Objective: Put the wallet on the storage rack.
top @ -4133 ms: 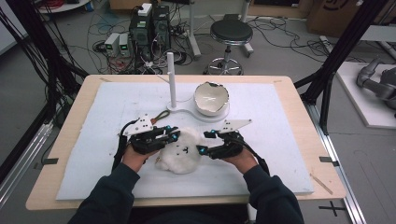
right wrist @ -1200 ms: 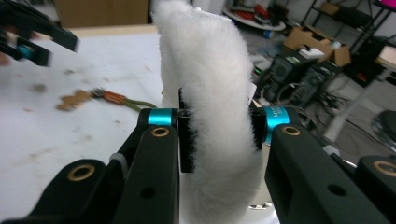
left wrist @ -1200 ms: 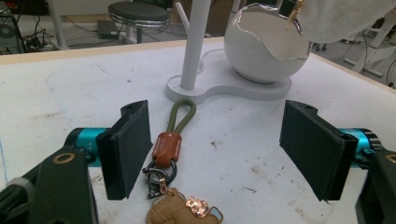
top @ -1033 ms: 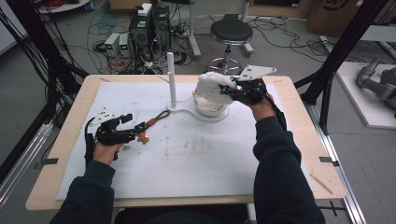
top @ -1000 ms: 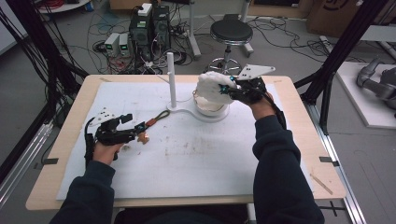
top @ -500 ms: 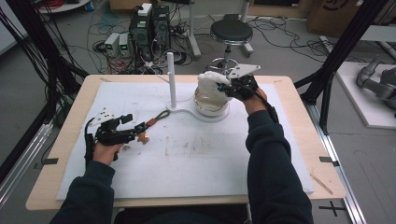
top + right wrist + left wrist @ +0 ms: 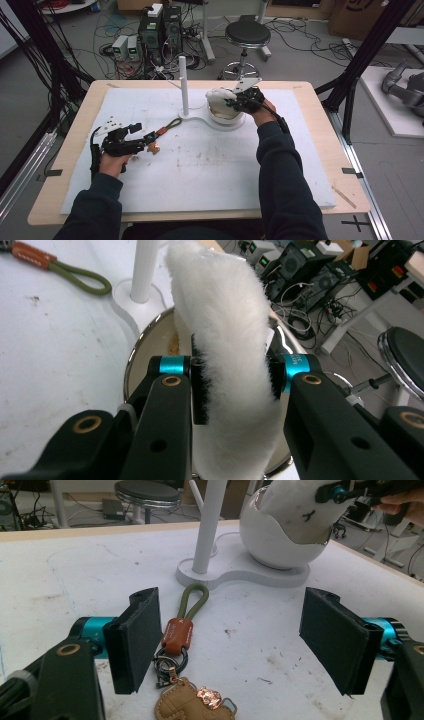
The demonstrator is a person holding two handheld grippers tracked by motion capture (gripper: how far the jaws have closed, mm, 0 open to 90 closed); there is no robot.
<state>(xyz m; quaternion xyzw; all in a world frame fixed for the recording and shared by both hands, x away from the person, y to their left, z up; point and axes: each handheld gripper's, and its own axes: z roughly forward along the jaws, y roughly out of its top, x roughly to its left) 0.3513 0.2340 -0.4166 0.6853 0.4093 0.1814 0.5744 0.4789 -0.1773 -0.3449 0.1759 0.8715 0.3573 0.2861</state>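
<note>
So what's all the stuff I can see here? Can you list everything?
fluffy pad: one, white, pinched in the right gripper over the bowl
bowl: one, white outside, shiny rim, on the stand's base
stand: one, white, upright post on a flat base, far middle of the table
keychain: one, olive loop, orange-brown tab, tan leather charm, lying flat between the left gripper's jaws
table: one, wooden with a scuffed white mat
stool: one, black round seat, beyond the table
computer boxes: a few, black and grey, on the floor among cables
left gripper: one, black with teal, open around the keychain
right gripper: one, black with teal, shut on the fluffy pad
</note>
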